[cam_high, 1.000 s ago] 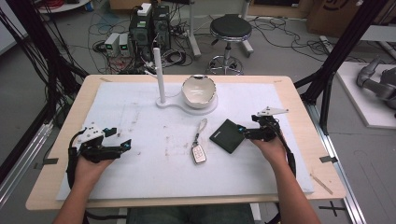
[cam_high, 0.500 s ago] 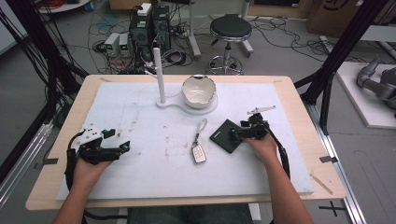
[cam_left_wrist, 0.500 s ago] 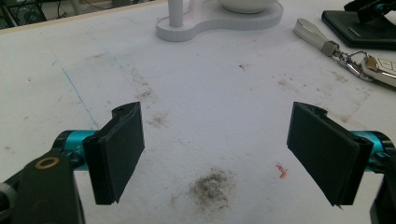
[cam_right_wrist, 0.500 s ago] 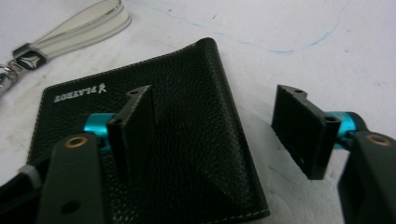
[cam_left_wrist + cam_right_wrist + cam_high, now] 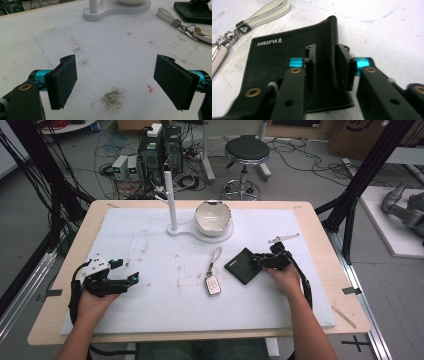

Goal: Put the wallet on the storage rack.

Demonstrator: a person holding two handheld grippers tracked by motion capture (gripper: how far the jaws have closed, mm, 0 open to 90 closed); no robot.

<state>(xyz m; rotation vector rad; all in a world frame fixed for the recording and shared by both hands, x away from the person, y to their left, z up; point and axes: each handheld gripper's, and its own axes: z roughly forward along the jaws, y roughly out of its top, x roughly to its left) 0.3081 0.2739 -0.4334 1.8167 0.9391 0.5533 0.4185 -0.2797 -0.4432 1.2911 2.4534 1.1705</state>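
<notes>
Nearest the person, the left tongs [image 5: 131, 279] rest on the desk [image 5: 150, 245] at the left, jaws spread wide with nothing between them. The right tongs [image 5: 256, 261] have just been closing and now pinch the raised right edge of a black wallet [image 5: 242, 266], which lies right of centre. The grasp looks made; lifting and placing are still to come. The wallet lies flat and closed, turned diagonally, its long axis running from near left to far right. Just left of it lies a key fob [image 5: 213, 283] with its strap. Farther back stands a white bowl [image 5: 213, 217] on a stand [image 5: 172, 200].
</notes>
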